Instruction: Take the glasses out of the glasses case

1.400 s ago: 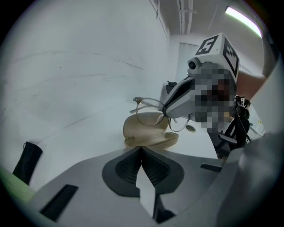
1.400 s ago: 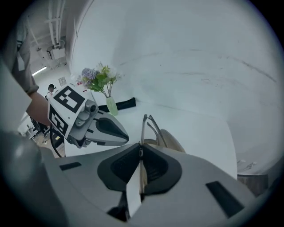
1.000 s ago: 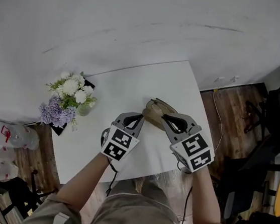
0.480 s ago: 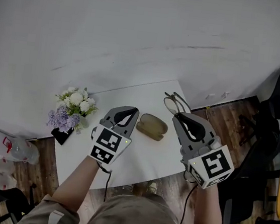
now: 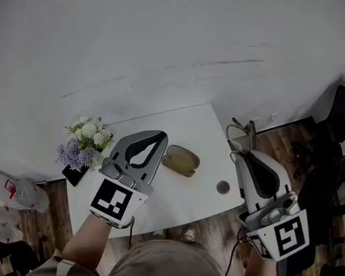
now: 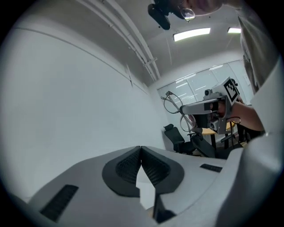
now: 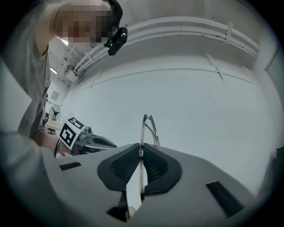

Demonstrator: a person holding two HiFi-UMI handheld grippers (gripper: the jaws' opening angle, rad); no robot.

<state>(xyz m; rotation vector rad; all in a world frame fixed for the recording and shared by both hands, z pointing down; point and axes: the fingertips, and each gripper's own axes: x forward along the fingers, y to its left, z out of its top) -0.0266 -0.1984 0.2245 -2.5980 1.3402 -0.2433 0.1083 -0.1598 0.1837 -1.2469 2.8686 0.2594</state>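
Between right gripper [image 7: 140, 150] jaws, pinched, stand the glasses [image 5: 239, 135], seemingly edge-on; left gripper [image 6: 141, 150] jaws touch, empty.

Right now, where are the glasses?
Head view, right side: the glasses are pinched in the right gripper, raised by the right edge of the table, apart from the glasses case lying on the table.

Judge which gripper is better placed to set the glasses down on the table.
Right. The right gripper is already shut on the glasses, raised near the table. The left gripper is shut and empty, on the far side of the glasses case.
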